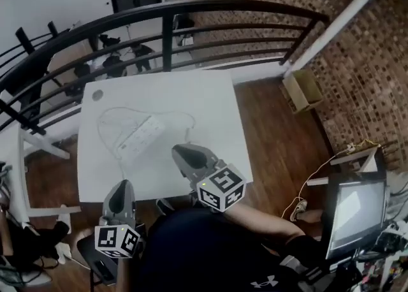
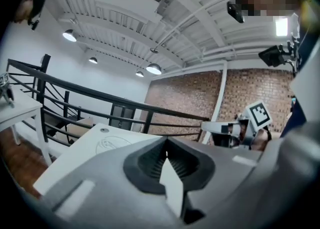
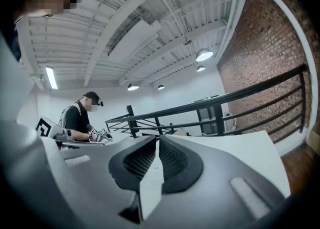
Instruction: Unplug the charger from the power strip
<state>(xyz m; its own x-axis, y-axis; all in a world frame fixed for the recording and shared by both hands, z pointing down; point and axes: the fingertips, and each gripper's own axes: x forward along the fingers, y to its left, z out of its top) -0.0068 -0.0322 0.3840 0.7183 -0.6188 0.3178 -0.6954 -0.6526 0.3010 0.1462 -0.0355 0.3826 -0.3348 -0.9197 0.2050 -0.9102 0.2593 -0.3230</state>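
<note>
The white, oblong power strip (image 1: 143, 135) lies on the smooth table (image 1: 210, 102) near the right gripper (image 1: 180, 151), beyond the left gripper (image 1: 125, 185); both are pressed together, empty.

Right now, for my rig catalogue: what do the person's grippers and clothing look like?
Both left gripper and right gripper: matte grey, tapered claws with black textured pads, each carrying a white cube with black square markers. The person wears a dark top.
</note>
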